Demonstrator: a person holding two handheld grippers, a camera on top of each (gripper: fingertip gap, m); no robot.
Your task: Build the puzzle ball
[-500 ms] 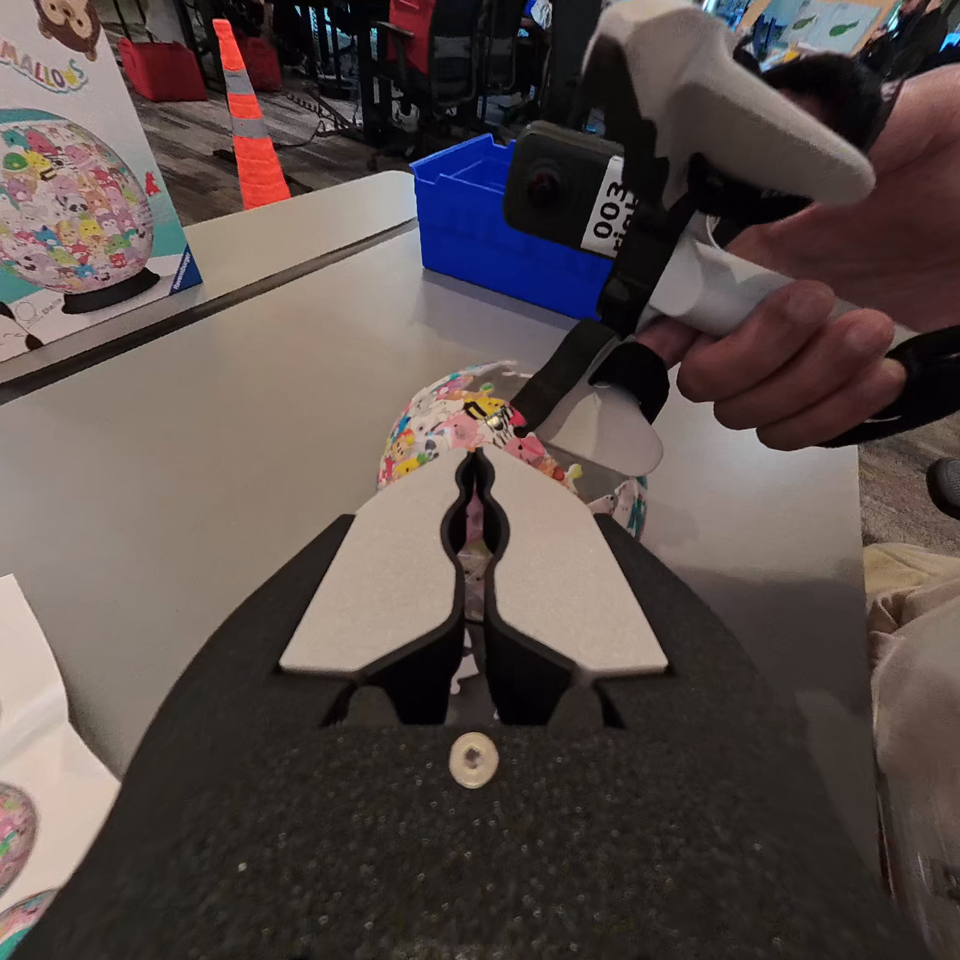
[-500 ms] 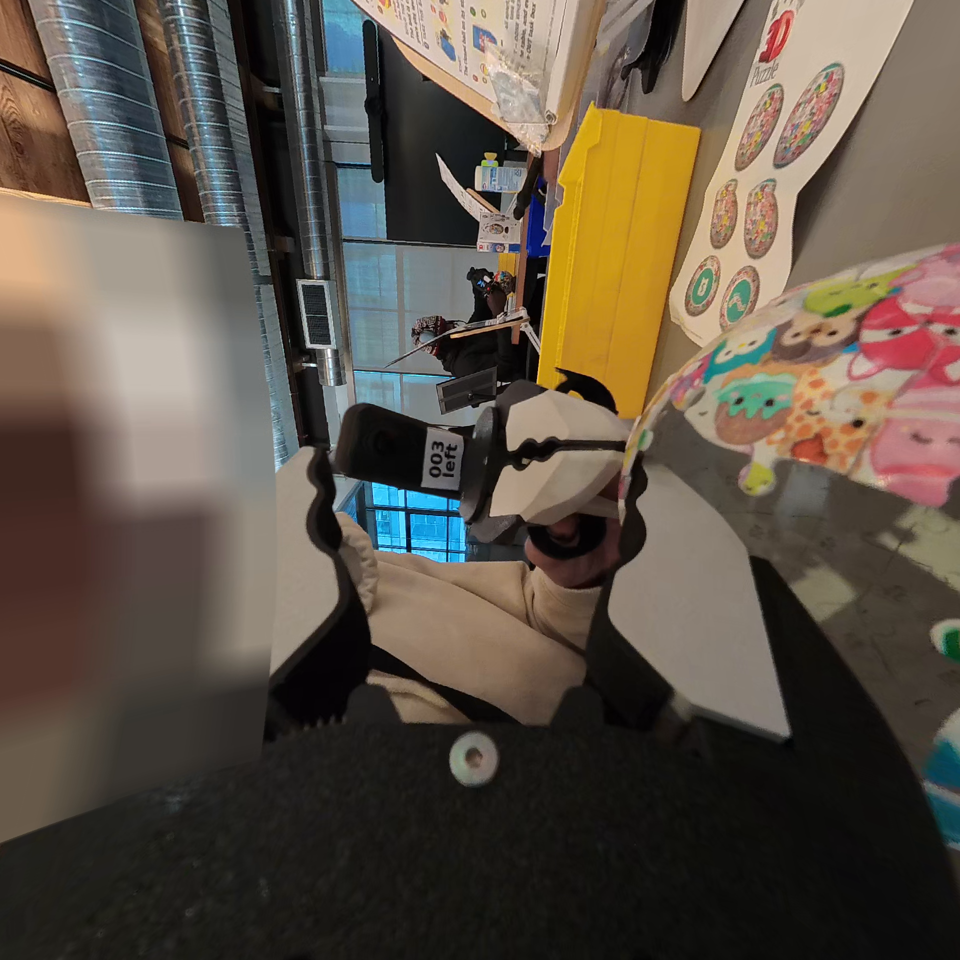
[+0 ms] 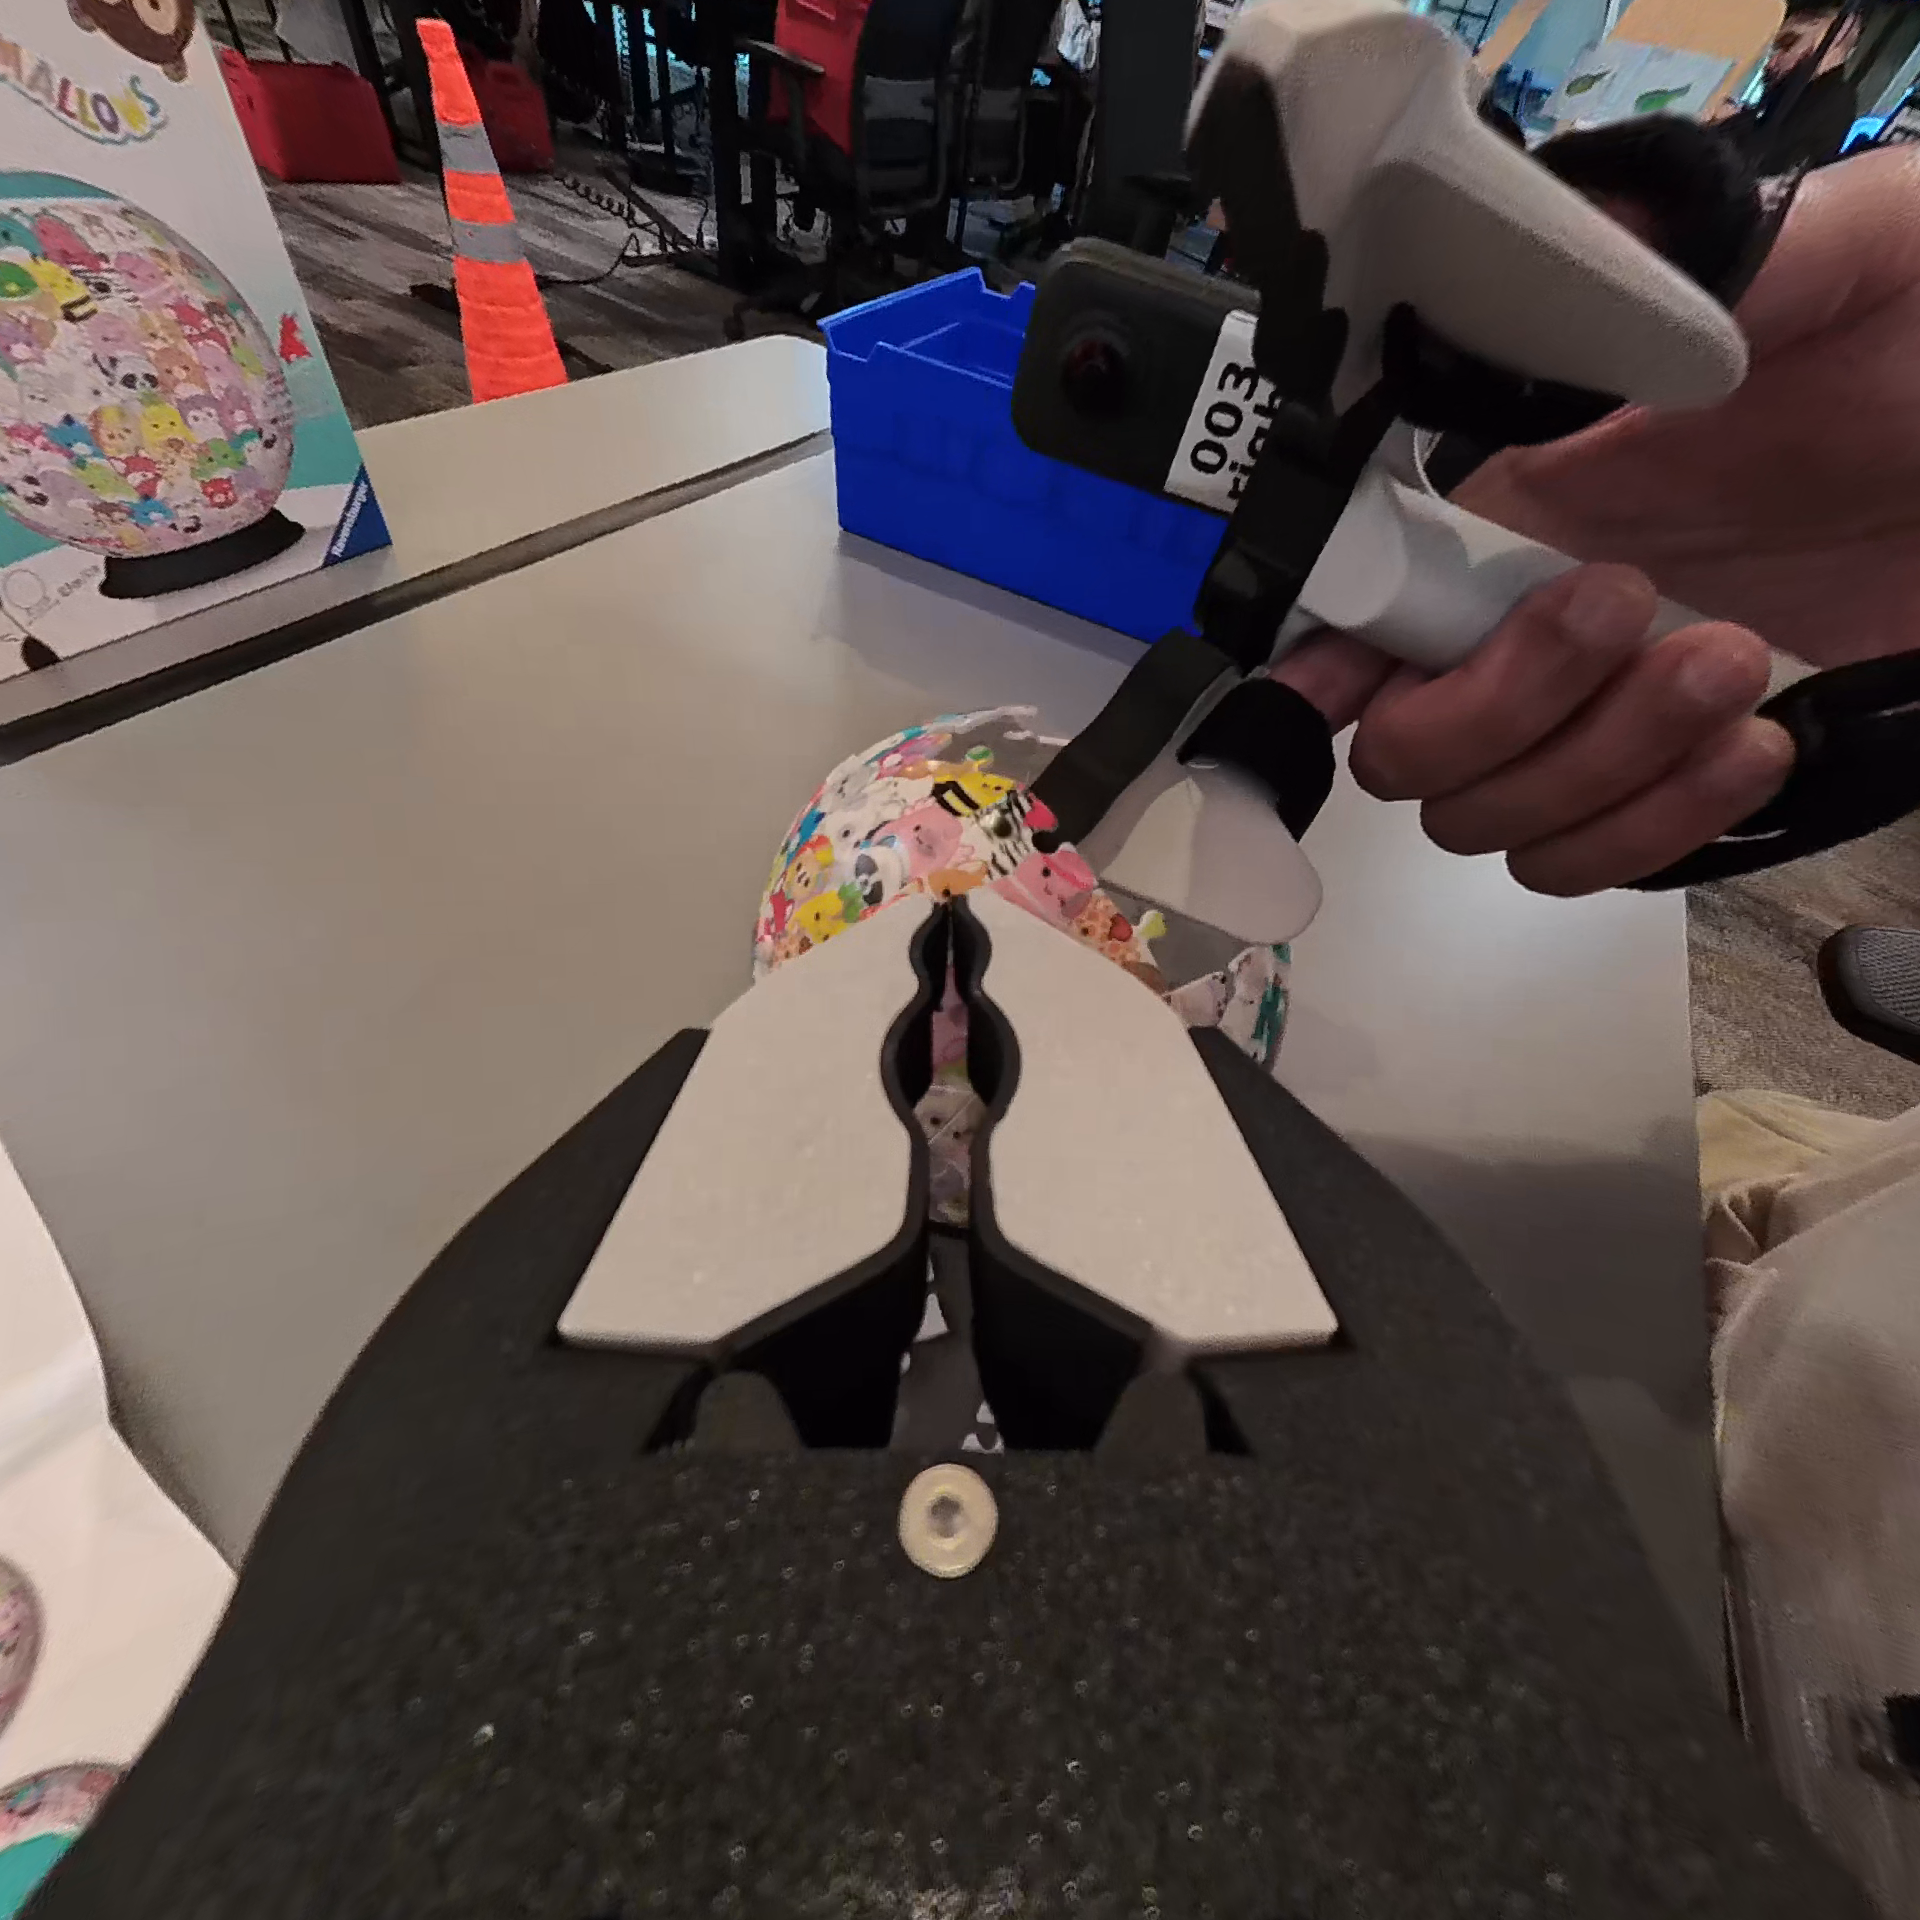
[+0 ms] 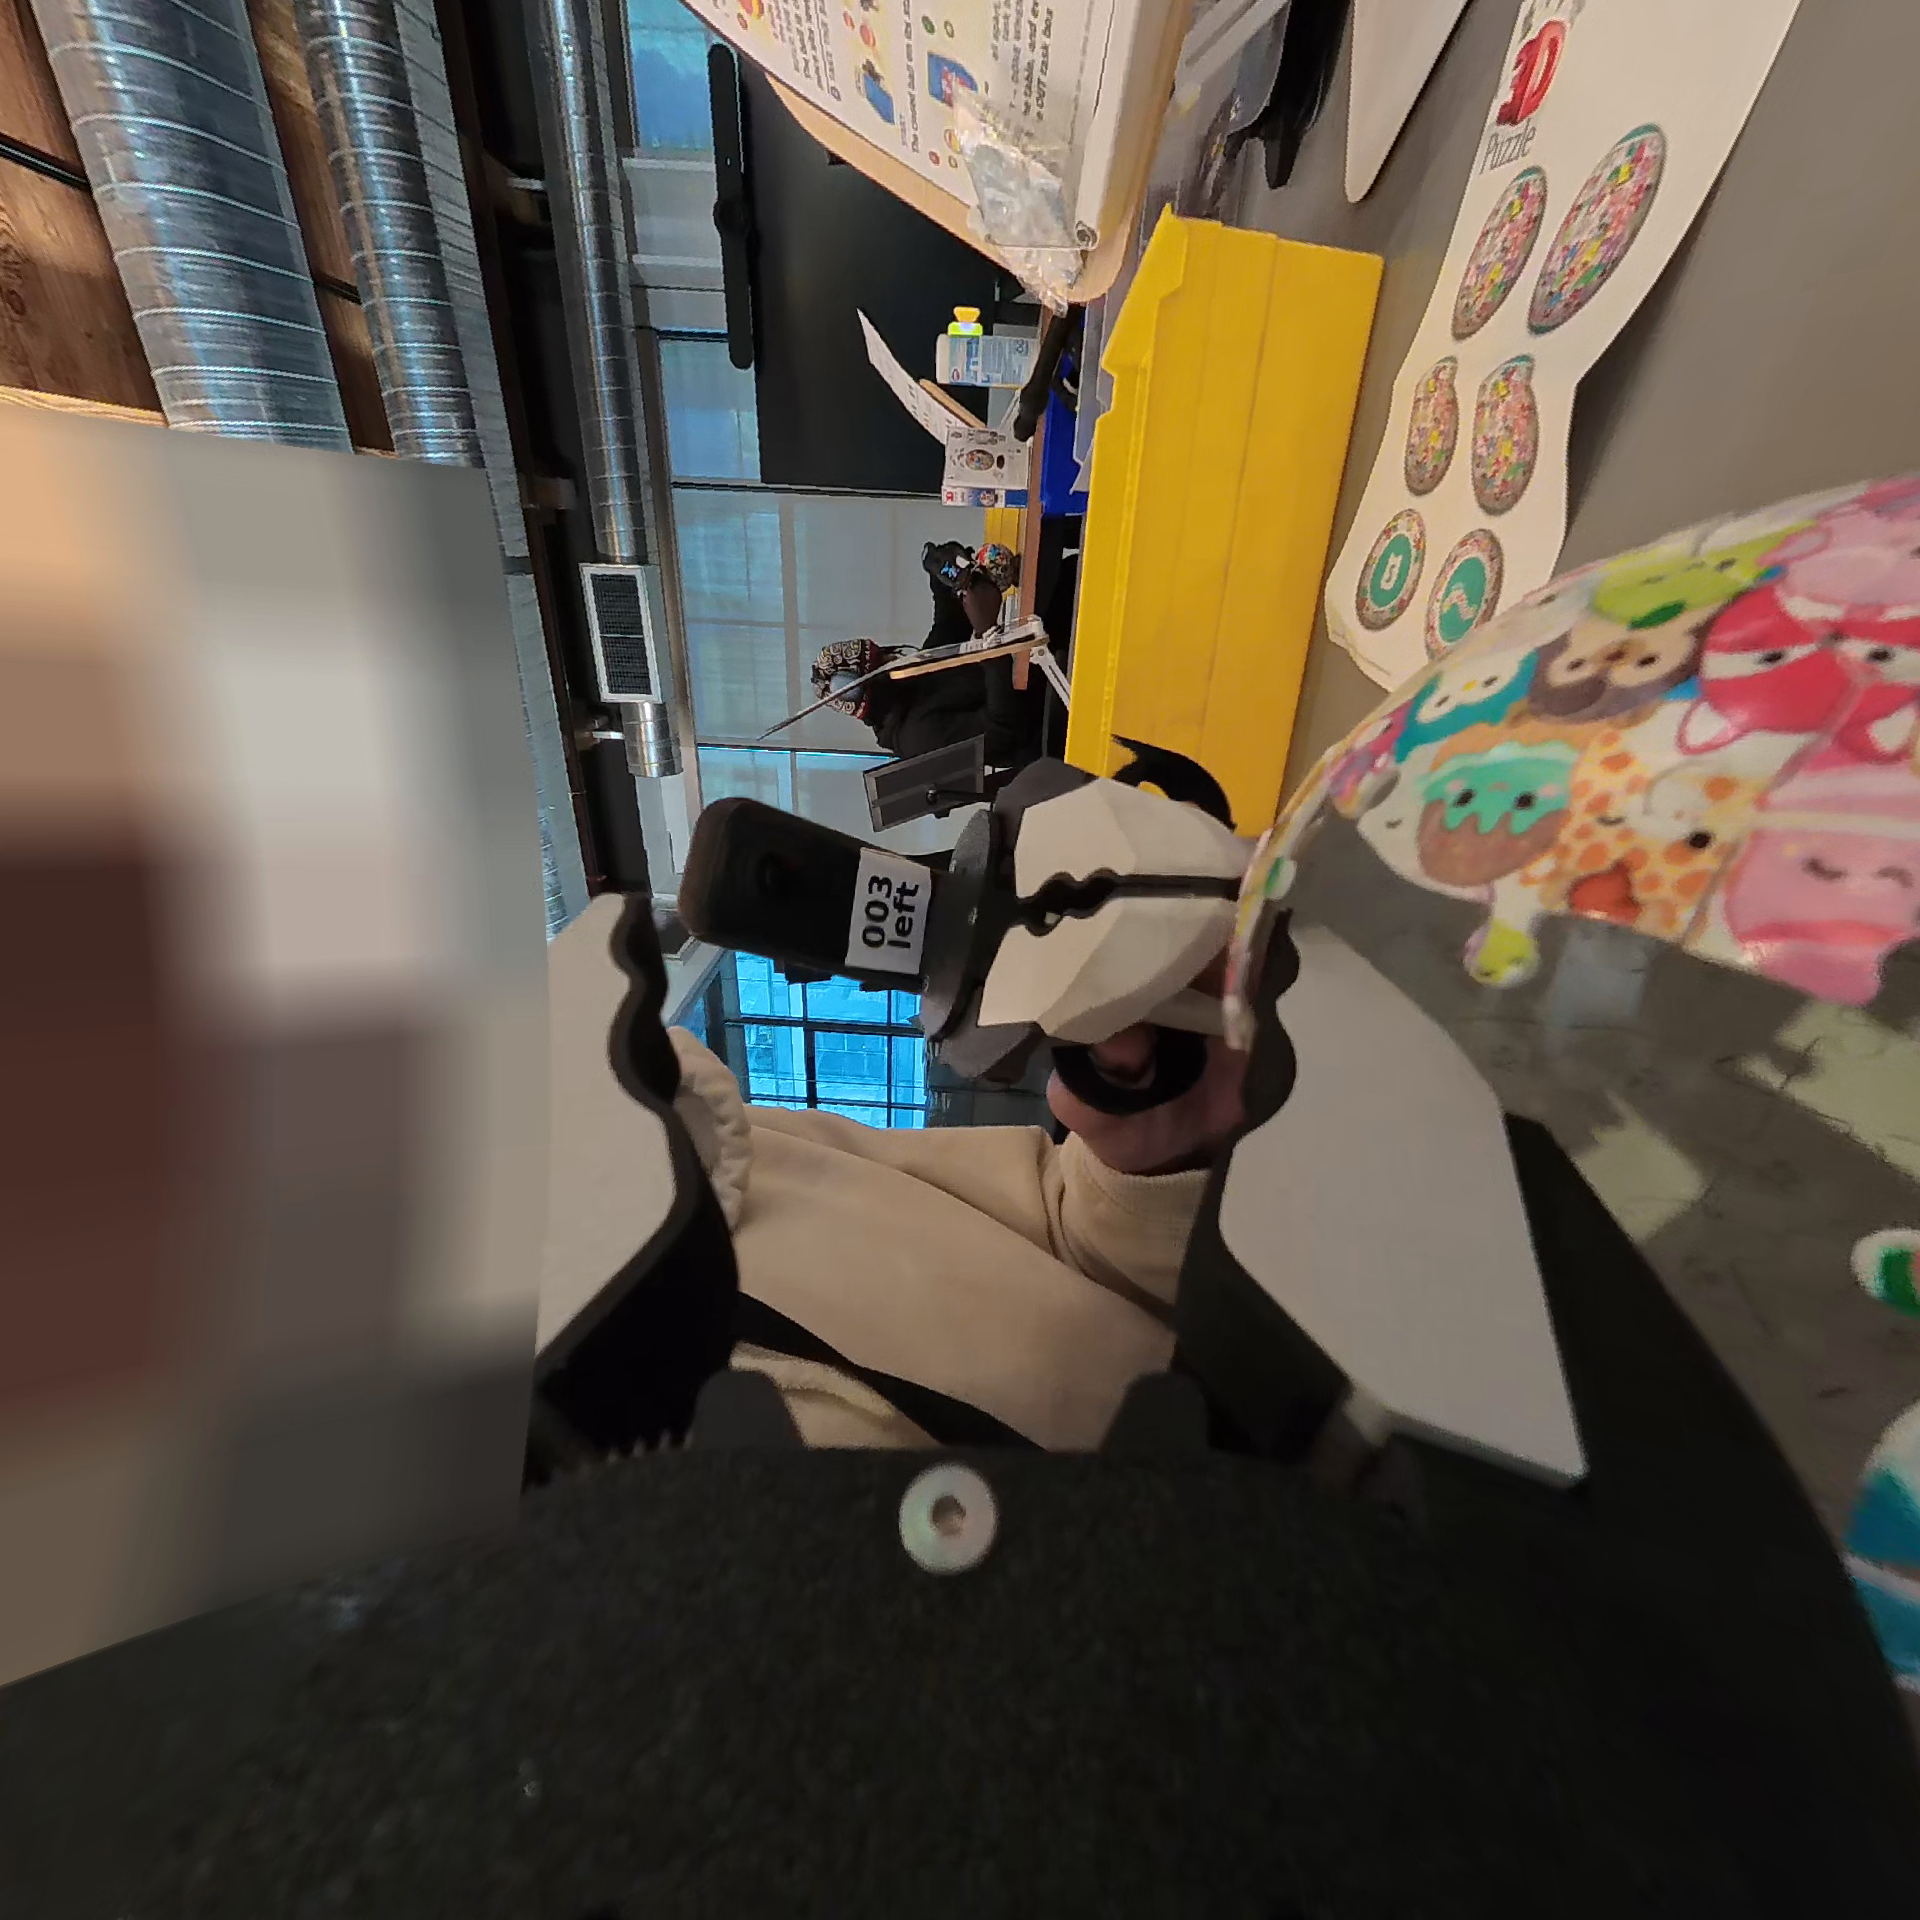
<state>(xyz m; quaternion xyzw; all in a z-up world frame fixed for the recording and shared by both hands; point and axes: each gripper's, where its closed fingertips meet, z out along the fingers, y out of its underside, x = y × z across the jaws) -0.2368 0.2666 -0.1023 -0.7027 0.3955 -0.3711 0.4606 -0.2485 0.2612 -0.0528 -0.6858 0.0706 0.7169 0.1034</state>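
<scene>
Meanwhile, the half-built puzzle ball, a curved shell printed with bright cartoon animals, is held over the grey table. The left gripper is clamped onto the near edge of the shell, its two pale fingers pressed almost together with the printed rim pinched between them. The right gripper is spread wide: one finger lies against the grey inner side of the shell, while the other stands well apart with nothing between them. In the left wrist view the right gripper is seen reaching in from the upper right, gripped by a hand, its tip touching the top of the shell. A blue bin sits on the table behind the ball, a puzzle box stands to the far left, and an orange cone is seen on the floor beyond. A yellow bin and a printed sheet appear in the right wrist view.
</scene>
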